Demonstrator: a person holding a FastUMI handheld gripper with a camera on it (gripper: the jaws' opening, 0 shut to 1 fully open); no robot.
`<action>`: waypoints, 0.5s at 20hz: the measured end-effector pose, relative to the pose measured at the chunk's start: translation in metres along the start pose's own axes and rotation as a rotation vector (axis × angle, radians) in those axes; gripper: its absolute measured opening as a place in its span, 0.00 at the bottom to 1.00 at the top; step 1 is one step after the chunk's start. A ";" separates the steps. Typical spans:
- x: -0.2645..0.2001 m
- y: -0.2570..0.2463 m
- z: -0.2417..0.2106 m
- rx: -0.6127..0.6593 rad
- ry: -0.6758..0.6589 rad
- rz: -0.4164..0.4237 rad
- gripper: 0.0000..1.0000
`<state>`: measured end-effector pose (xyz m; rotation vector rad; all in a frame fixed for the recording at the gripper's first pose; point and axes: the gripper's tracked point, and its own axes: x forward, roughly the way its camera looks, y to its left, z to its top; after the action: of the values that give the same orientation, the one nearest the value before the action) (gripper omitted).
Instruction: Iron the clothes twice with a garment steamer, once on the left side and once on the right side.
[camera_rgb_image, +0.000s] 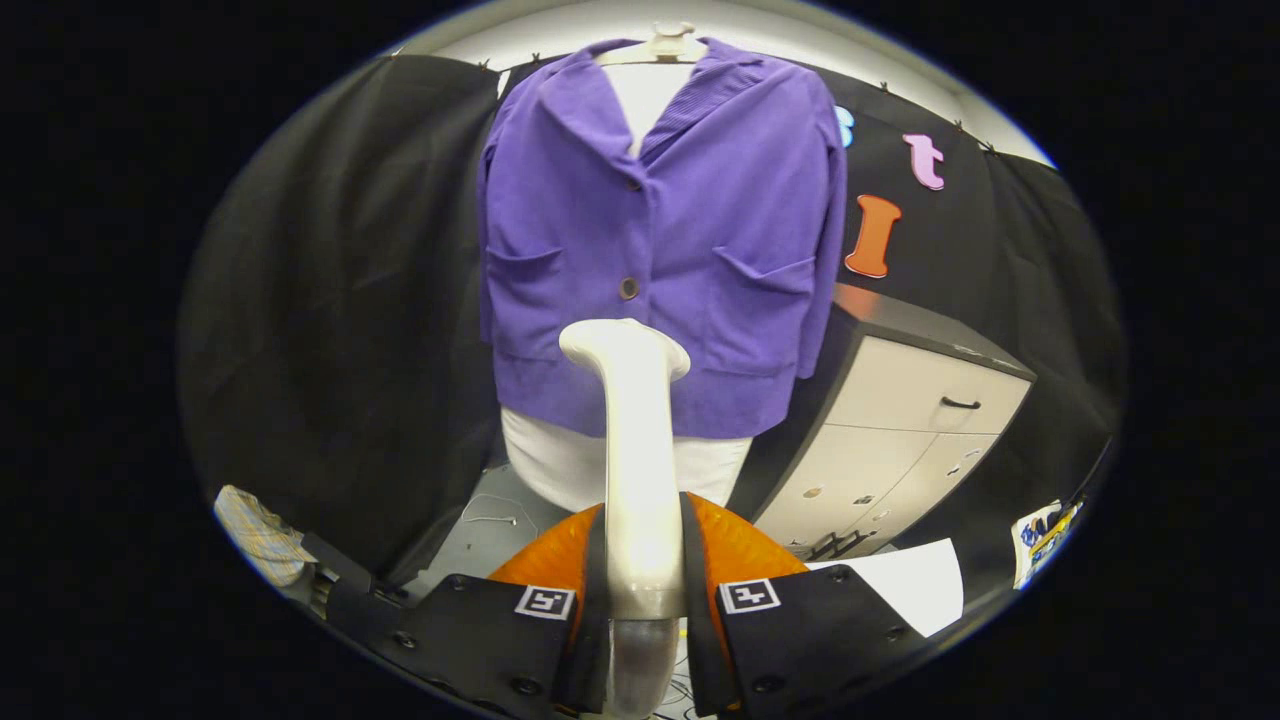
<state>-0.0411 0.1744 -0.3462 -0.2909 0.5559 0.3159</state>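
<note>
The gripper (640, 600) is closed on the handle of the garment steamer (635, 450), with both fingers pressing its sides. The steamer rises straight ahead between the fingers, and its head sits in front of the lower hem of the purple jacket (660, 260). The jacket hangs buttoned on a white dress form (620, 465), well beyond the fingers, with a patch pocket on each front panel.

Hazards from this position:

- Slip in the grasp. The handle is smooth and rounded; a twist during a stroke may rotate the head away from the fabric.
- Snagging. The head stands near the centre button (628, 288). A stroke drawn along the placket may catch on it or on a pocket edge.
- Uneven coverage. The head is centred, so a pass started here may overlap both panels rather than treat the left and right sides separately.
- Collision. The drawer cabinet (920, 420) stands just right of the jacket; a wide swing on that side may strike it.
</note>
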 end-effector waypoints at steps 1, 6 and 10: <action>-0.007 -0.018 0.005 0.010 -0.013 -0.016 0.39; -0.029 -0.108 0.031 0.067 -0.072 -0.106 0.39; -0.051 -0.172 0.055 0.104 -0.124 -0.170 0.39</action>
<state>0.0072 0.0258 -0.2418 -0.2150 0.4202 0.1391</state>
